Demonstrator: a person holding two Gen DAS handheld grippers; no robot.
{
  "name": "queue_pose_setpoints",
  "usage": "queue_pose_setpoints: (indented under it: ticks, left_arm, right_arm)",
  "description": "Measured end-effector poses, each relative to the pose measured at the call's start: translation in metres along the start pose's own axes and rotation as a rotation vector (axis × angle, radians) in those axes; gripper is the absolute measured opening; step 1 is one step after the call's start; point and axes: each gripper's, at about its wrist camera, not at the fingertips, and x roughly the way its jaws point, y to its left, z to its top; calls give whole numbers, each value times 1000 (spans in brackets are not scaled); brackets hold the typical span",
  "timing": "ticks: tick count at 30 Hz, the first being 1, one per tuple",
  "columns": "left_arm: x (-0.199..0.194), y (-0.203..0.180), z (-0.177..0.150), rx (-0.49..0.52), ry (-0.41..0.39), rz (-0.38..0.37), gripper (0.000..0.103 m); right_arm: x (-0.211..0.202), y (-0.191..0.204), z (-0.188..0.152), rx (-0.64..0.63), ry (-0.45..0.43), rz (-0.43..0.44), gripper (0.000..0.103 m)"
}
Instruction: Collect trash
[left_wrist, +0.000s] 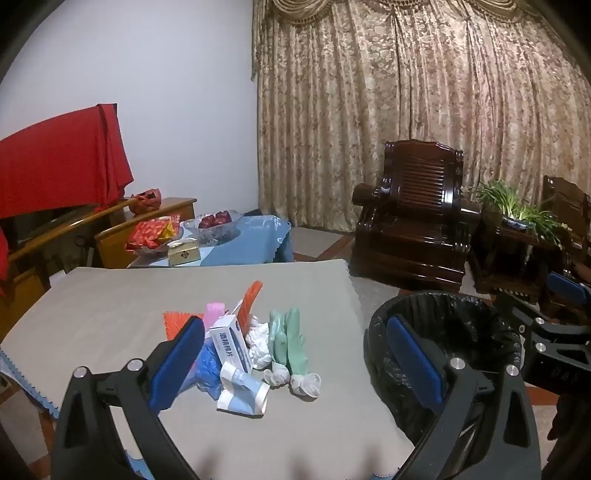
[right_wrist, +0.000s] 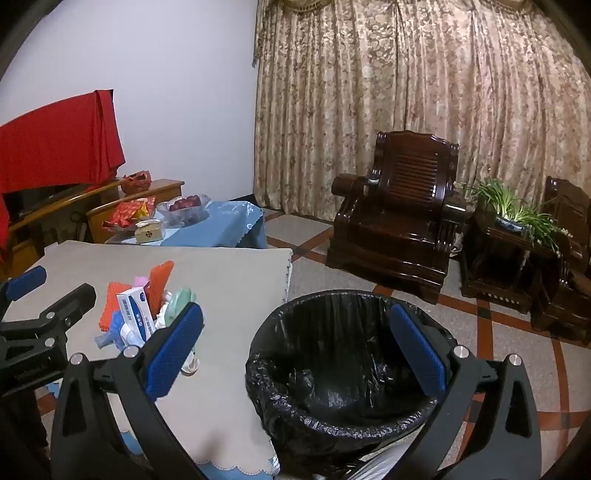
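Landmark: trash pile on the table.

- Left claw (left_wrist: 295, 354): wide open, empty, hanging just short of the pile on its near side. Left pad over the pile's near-left edge; right pad over the bin.
- Right claw (right_wrist: 295, 347): wide open, empty, to the right of the pile, framing the bin.
- Trash pile (left_wrist: 247, 347): directly ahead of the left claw, the nearer of the two. Folded paper packet (left_wrist: 242, 393) nearest, then blue wrapper (left_wrist: 207, 363), white-and-blue box (left_wrist: 231, 341), white crumpled tissue (left_wrist: 260, 341), green gloves (left_wrist: 290, 339) with long axis running away from the claw, orange mesh strip (left_wrist: 249, 299) farthest.
- Table (left_wrist: 110, 302): grey cloth, under the pile.
- Bin (right_wrist: 343, 369): black liner, just right of the pile, off the table's edge, no trash seen in it.
- Judgement: left claw better placed for first pickup.
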Motion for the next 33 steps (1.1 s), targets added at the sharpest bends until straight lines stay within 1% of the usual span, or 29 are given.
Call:
queue_pose_setpoints:
  ticks: [19, 20, 33]
  left_arm:
    - [-4, 1, 0, 5, -10, 4, 97]
    - [0, 0, 0, 9, 1, 4, 97]
    - [0, 0, 0, 9, 3, 6, 97]
  right_arm:
    - [1, -1, 0, 4, 6, -1, 98]
    - [1, 0, 0, 4, 6, 0, 98]
    - [2, -6, 2, 7, 7, 0, 98]
